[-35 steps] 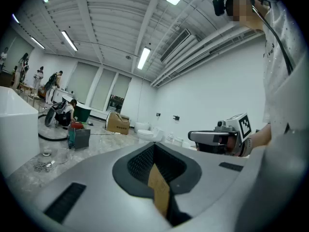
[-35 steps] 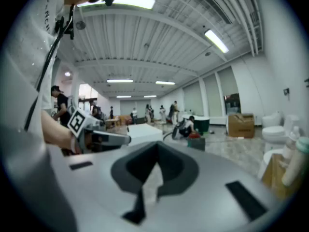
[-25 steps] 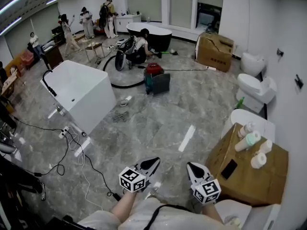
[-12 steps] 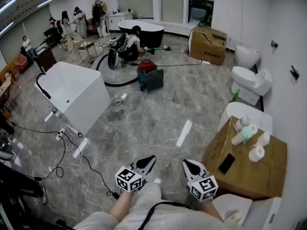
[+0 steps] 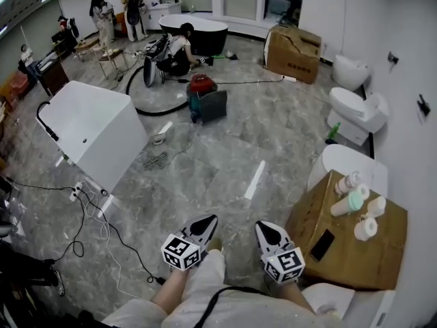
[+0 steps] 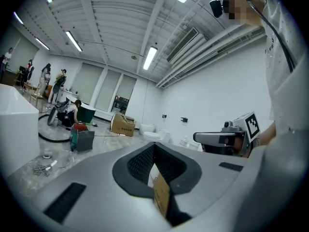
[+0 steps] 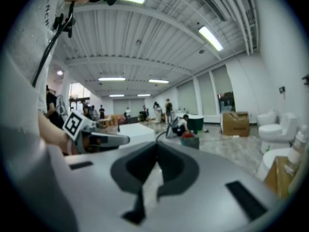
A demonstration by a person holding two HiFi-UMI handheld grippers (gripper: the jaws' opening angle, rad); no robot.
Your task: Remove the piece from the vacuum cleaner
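Approach, I judge: left gripper (image 5: 207, 220) and right gripper (image 5: 262, 226), low at 6 o'clock, are both clenched on nothing; the vacuum (image 5: 201, 84) sits on the floor (image 5: 225, 157) well off toward 12 o'clock. Next calls for closing that gap, then opening the jaws.

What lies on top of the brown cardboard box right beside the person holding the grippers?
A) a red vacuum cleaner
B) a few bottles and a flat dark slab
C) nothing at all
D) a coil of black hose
B: the head view shows bottles and a flat dark slab on the cardboard box, while the red vacuum cleaner stands far off across the room.
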